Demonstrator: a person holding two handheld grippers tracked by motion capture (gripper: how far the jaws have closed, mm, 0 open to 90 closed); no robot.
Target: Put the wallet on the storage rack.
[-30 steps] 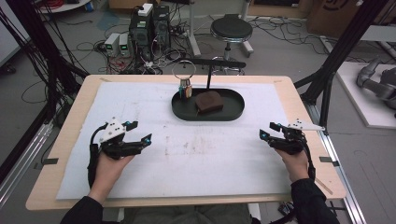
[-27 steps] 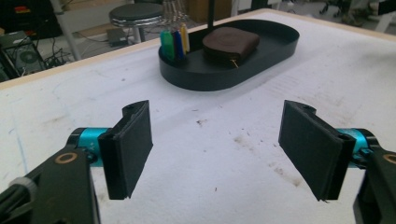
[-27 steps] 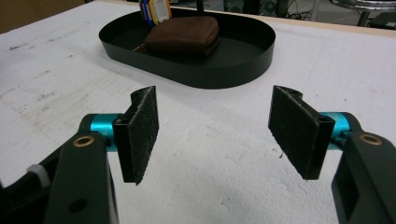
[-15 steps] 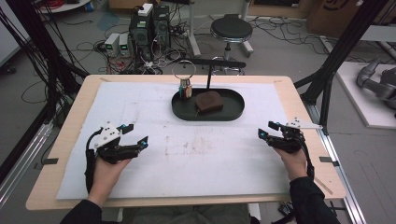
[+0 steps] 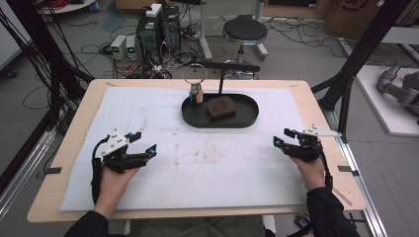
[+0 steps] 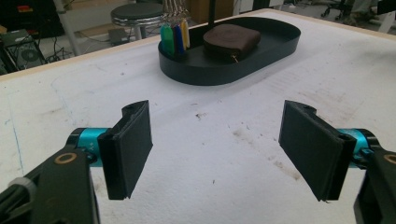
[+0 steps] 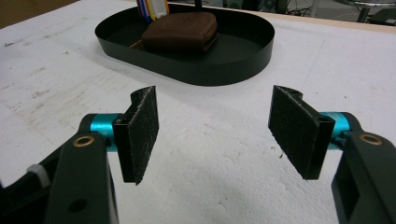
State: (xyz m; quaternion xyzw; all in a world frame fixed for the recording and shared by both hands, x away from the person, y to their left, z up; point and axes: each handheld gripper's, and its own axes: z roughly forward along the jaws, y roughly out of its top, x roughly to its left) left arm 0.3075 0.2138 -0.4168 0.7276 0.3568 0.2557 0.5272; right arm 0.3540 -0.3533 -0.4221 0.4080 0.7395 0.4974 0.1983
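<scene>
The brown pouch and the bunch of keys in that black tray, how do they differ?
The brown pouch lies flat near the middle of the black tray; the bunch of keys stands upright at one end. The pouch is one plain brown, soft-looking lump; the keys have green, blue and yellow heads hung from a ring. Both sit inside the tray, untouched by either pair of tongs.

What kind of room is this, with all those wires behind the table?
Probably a research lab or workshop. Computer towers and loose cables sit on the bare floor behind the table, black frame struts stand around it, and a person holds a gripper in each hand.
</scene>
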